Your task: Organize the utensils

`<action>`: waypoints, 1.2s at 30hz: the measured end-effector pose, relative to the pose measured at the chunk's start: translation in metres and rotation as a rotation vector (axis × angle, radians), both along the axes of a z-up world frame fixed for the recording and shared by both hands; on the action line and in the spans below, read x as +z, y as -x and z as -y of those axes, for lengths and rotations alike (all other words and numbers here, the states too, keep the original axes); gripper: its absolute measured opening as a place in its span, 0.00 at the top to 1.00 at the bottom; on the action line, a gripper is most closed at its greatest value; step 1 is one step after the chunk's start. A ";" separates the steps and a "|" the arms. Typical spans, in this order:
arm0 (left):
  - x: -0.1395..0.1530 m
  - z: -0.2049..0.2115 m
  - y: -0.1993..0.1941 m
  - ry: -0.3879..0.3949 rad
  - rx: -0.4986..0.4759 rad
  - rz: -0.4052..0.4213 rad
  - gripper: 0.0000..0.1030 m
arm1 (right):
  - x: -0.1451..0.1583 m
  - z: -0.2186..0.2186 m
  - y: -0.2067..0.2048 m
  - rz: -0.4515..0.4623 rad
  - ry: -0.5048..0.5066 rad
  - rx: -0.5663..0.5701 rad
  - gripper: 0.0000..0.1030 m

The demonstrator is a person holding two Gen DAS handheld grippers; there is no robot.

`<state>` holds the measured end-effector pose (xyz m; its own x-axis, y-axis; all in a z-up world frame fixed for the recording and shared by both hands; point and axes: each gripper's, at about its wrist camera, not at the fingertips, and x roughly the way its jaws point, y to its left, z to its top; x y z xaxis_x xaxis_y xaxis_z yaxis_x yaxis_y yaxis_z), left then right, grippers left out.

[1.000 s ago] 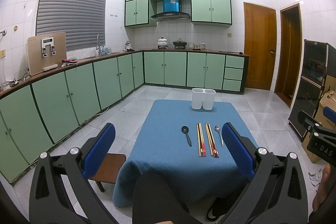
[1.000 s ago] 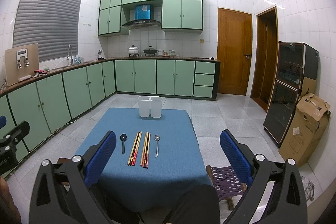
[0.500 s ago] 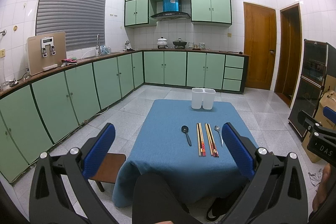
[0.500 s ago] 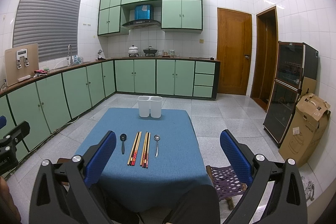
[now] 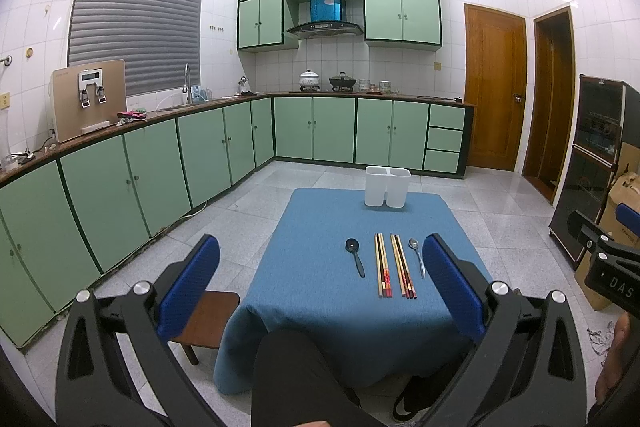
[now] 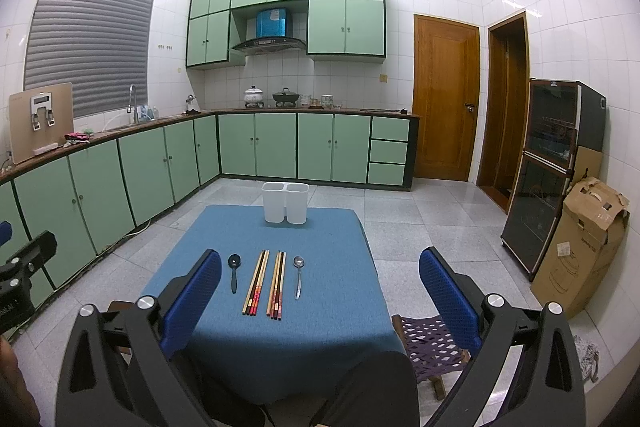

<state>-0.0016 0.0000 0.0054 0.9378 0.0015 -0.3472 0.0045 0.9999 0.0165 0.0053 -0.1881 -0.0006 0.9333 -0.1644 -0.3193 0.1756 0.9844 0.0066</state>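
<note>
A low table with a blue cloth carries a row of utensils: a black spoon, two bundles of chopsticks and a metal spoon. A white two-compartment holder stands at the table's far edge. My left gripper and right gripper both hang open short of the table's near edge, holding nothing.
A wooden stool stands left of the table, a woven stool to its right. A person's dark-clad knees are at the near edge. Green cabinets line the walls; a cardboard box and dark cabinet stand at right.
</note>
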 end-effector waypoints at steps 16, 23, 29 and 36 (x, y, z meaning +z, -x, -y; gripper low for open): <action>-0.038 -0.002 -0.041 0.009 -0.061 -0.060 0.05 | -0.029 0.008 -0.035 -0.059 0.011 0.080 0.06; -0.080 -0.009 -0.104 0.068 -0.102 -0.207 0.05 | -0.074 0.018 -0.101 -0.211 -0.034 0.114 0.17; -0.117 -0.009 -0.162 0.089 -0.109 -0.223 0.05 | -0.121 0.025 -0.159 -0.284 -0.056 0.133 0.20; -0.162 0.010 -0.226 0.137 -0.129 -0.267 0.05 | -0.181 0.033 -0.222 -0.353 -0.111 0.152 0.28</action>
<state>0.2247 -0.0100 -0.1568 0.8030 -0.1752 -0.5696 0.1175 0.9836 -0.1370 0.2273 -0.2209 -0.1815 0.7738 0.0204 -0.6331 0.0386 0.9961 0.0793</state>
